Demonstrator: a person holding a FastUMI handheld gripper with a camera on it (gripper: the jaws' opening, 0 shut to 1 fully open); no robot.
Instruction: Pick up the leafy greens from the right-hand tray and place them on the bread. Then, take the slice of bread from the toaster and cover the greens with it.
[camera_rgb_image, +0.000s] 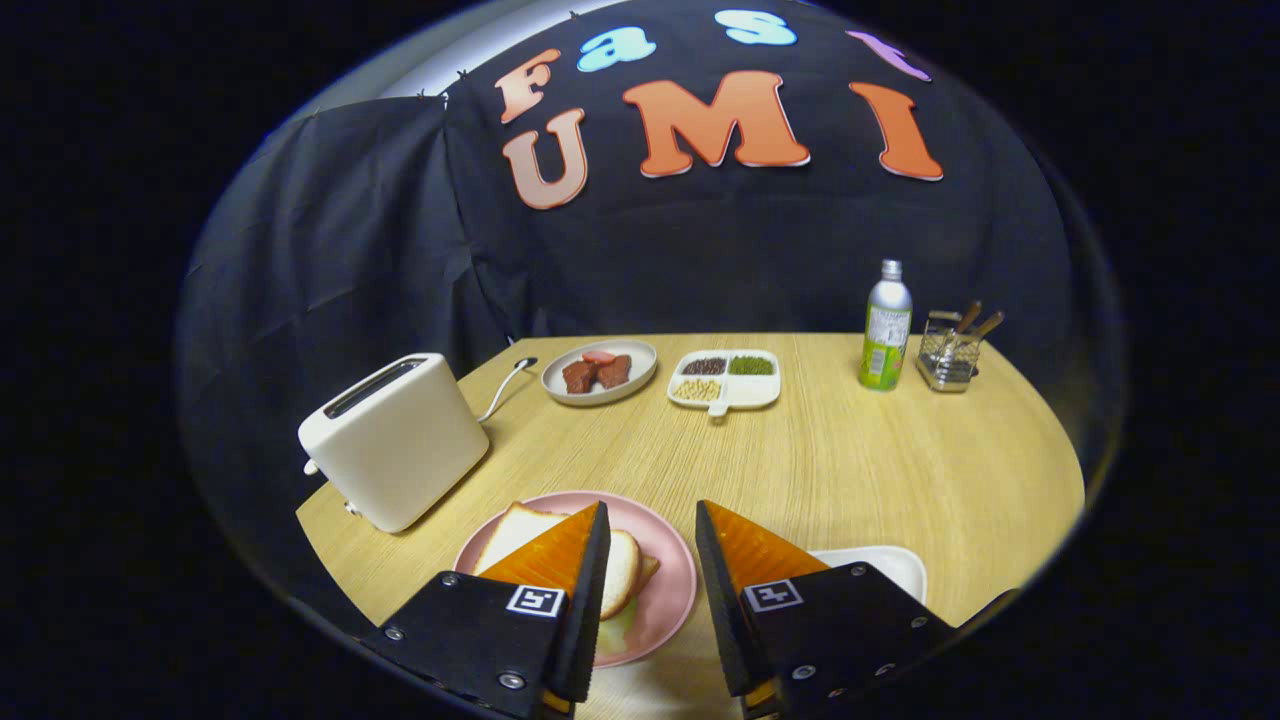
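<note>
My gripper hangs open above the near part of the wooden table, nothing between its fingers. Under the left finger lies a pink plate holding slices of white bread, partly hidden by that finger. A pale green bit, perhaps the leafy greens, peeks out beneath the bread beside the finger. The right-hand white tray sits behind the right finger, mostly hidden. To the left, beyond the plate, stands the white toaster; its top slot looks dark.
At the back of the table are a white plate of red meat pieces, a divided dish of beans, a spoon, a green-labelled bottle and a wire holder with utensils. The table edge curves close on the right.
</note>
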